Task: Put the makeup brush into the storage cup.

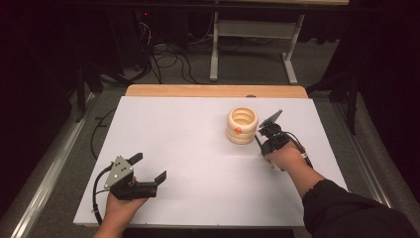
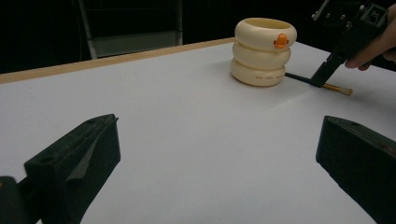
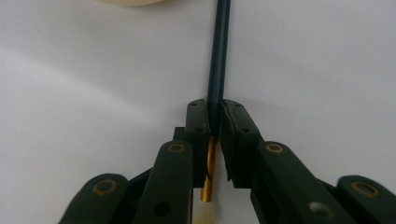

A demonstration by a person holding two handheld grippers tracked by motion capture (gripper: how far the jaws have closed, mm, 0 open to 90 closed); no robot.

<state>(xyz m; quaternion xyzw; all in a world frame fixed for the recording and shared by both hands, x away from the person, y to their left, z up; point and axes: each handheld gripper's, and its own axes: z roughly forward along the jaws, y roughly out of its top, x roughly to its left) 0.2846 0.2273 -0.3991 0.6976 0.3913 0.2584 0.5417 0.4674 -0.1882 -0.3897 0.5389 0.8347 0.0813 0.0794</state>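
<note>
A cream ribbed holder [image 1: 242, 125] with an orange dot stands on the white table [image 1: 198, 163], right of centre. A thin brush [image 3: 218, 56] with a dark handle and a gold ferrule [image 3: 208, 175] lies flat on the table just beside the holder [image 2: 264, 51]. My right gripper [image 3: 214, 109] is tilted down onto it, shut on the dark handle just ahead of the ferrule. In the left gripper view the right gripper [image 2: 321, 80] pins the brush [image 2: 338, 88] to the table. My left gripper [image 1: 148, 167] rests near the front left, open, nothing between its fingers [image 2: 88, 149].
The table's wooden far edge [image 1: 213, 90] runs behind the holder. Beyond it are dark floor, cables [image 1: 168, 59] and a white table frame [image 1: 252, 34]. White surface stretches between the two grippers.
</note>
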